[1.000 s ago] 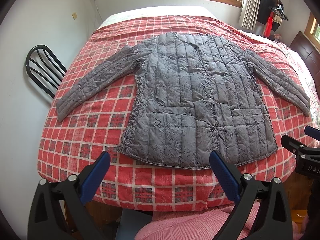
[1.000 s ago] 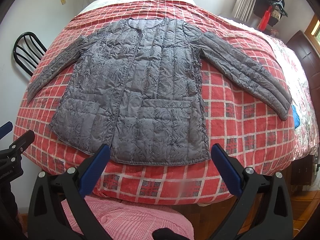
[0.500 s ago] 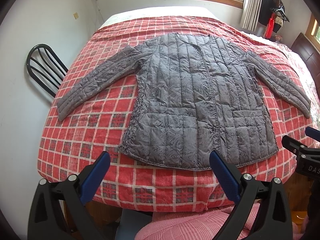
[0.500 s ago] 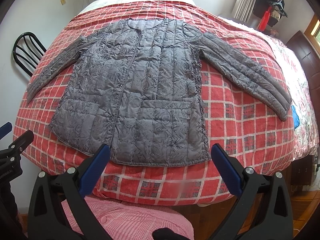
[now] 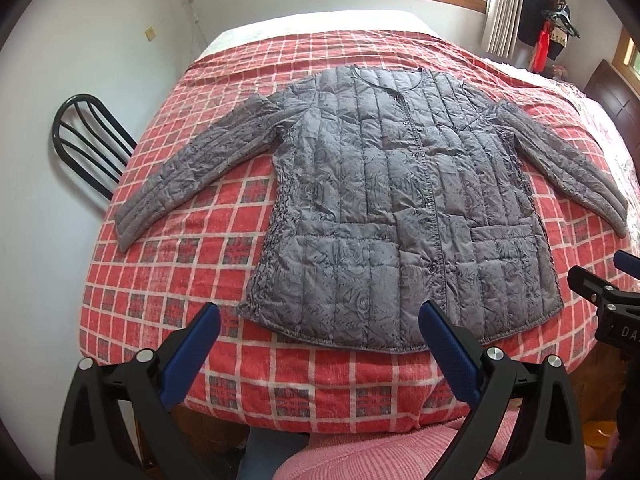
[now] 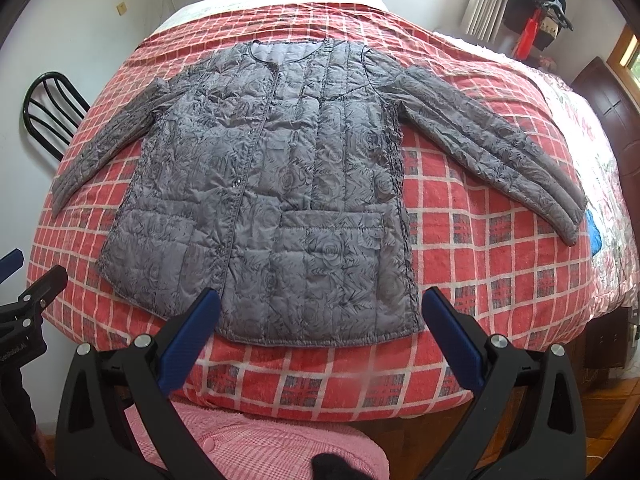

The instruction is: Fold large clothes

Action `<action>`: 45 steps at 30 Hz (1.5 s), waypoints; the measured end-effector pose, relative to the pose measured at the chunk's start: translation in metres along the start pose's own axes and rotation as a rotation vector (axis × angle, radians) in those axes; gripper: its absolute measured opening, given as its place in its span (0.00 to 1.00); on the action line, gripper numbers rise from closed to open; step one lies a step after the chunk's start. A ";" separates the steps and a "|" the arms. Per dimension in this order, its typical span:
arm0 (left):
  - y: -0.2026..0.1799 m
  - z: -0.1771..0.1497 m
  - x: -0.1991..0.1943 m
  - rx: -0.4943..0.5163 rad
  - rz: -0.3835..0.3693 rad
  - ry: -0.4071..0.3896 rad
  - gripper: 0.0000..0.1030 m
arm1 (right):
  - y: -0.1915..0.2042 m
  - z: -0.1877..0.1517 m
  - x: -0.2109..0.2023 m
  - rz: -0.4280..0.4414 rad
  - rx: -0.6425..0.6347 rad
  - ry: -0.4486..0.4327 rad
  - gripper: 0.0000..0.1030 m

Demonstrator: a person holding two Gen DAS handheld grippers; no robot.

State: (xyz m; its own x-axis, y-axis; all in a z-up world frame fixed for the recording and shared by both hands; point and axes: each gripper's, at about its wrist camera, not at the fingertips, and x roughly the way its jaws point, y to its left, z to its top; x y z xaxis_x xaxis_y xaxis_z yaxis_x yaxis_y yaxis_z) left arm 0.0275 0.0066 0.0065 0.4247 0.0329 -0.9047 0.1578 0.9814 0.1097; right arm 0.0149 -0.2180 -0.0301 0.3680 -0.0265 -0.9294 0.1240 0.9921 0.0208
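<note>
A grey quilted jacket (image 5: 400, 200) (image 6: 280, 184) lies flat and front-up on the bed, buttoned, both sleeves spread out to the sides, hem toward me. My left gripper (image 5: 320, 328) hovers open near the bed's front edge, just short of the hem's left half, with nothing between its blue pads. Over the hem's right half my right gripper (image 6: 320, 316) is open too and holds nothing. Each gripper shows at the edge of the other's view.
A red checked blanket (image 5: 180, 272) (image 6: 500, 240) covers the bed. A black metal chair (image 5: 88, 140) stands against the wall on the left. A window, curtain and coat rack (image 5: 556, 12) are at the back right. Pink clothing of the person (image 6: 256, 448) fills the bottom.
Both views have shifted very slightly; the jacket sits a touch higher in the left wrist view. The jacket itself has not moved and both grippers stay open.
</note>
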 end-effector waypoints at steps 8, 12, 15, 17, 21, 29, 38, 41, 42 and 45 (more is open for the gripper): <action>-0.024 0.052 0.038 0.033 -0.015 -0.021 0.96 | -0.052 0.024 0.039 0.047 0.135 -0.024 0.97; -0.060 0.094 0.066 0.113 -0.024 -0.071 0.96 | -0.109 0.033 0.046 -0.034 0.237 -0.150 0.97; -0.093 0.129 0.087 0.155 -0.092 -0.105 0.96 | -0.167 0.041 0.051 -0.068 0.332 -0.191 0.97; -0.118 0.154 0.098 0.180 -0.171 -0.123 0.96 | -0.209 0.044 0.052 -0.058 0.423 -0.214 0.97; -0.168 0.201 0.122 0.208 -0.237 -0.117 0.96 | -0.308 0.047 0.057 -0.140 0.588 -0.239 0.97; -0.253 0.258 0.183 0.262 -0.302 -0.024 0.85 | -0.428 0.039 0.090 -0.139 0.704 -0.168 0.97; -0.283 0.269 0.243 0.274 -0.331 0.065 0.82 | -0.457 0.049 0.149 -0.056 0.740 -0.063 0.79; -0.278 0.271 0.257 0.263 -0.354 0.088 0.82 | -0.450 0.056 0.143 0.004 0.731 -0.084 0.47; -0.275 0.272 0.259 0.259 -0.358 0.092 0.82 | -0.448 0.057 0.138 0.034 0.737 -0.097 0.30; -0.263 0.276 0.258 0.250 -0.373 0.081 0.82 | -0.433 0.066 0.111 0.229 0.722 -0.201 0.14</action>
State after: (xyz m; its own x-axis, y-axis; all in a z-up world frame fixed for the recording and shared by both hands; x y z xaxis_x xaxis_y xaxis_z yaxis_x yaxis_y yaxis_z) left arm 0.3421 -0.2949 -0.1421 0.2282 -0.2900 -0.9294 0.5015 0.8532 -0.1431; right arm 0.0629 -0.6583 -0.1174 0.6082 0.0789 -0.7899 0.5680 0.6520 0.5024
